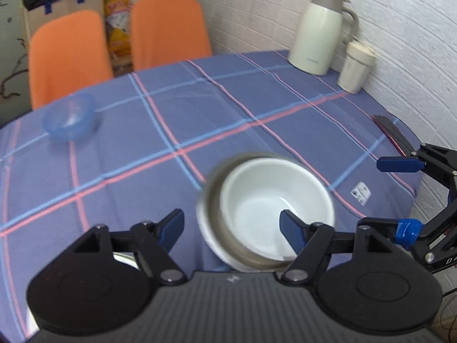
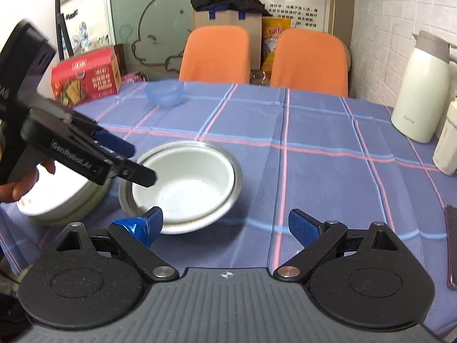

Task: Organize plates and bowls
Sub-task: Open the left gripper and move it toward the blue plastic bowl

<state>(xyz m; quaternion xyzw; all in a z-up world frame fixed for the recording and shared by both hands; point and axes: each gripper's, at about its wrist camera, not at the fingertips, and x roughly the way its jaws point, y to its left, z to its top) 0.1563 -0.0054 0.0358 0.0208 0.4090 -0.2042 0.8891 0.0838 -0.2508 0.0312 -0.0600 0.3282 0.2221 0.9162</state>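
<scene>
Desk (image 2: 314, 148) draped in blue plaid cloth, white brick wall (image 1: 400, 28) alongside, two orange chairs (image 2: 217, 54) behind. Nested white bowls (image 2: 182, 183) mid-desk, smooth and round, perhaps metal-rimmed; translucent blue bowl (image 2: 164, 93) far back. Left claw (image 1: 231, 230) spread apart above the bowls; right claw (image 2: 225, 225) likewise apart, empty.

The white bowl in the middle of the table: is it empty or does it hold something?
Empty. The white bowl shows only its bare inside, nested in another bowl.
</scene>
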